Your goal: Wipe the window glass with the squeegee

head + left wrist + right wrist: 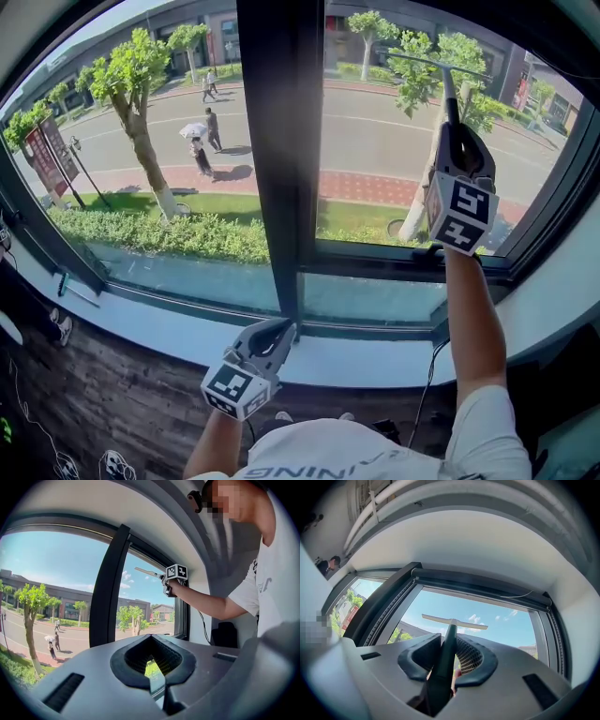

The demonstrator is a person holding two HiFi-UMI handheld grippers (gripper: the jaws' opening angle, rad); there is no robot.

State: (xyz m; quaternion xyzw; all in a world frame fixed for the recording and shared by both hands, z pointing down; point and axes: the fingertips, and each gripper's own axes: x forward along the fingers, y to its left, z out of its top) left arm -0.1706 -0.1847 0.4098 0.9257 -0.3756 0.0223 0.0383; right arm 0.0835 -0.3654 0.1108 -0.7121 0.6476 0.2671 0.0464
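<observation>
My right arm stretches up and forward. The right gripper [452,131] pinches the squeegee [447,89] by its handle, with the blade level before the upper window glass [375,141], while my left gripper [274,336] hangs low over the sill [375,361], jaws pressed together on nothing. Open pane lies below the blade, bounded on the left by the dark mullion [281,141]. The red sign [42,159] outside is too small to read.

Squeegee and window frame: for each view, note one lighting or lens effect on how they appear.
Head view: backlit window frame reads near-black. Left gripper view: fisheye curves the frame, corners vignette black. Right gripper view: squeegee handle dark against bright sky, blurred nearest the lens.
</observation>
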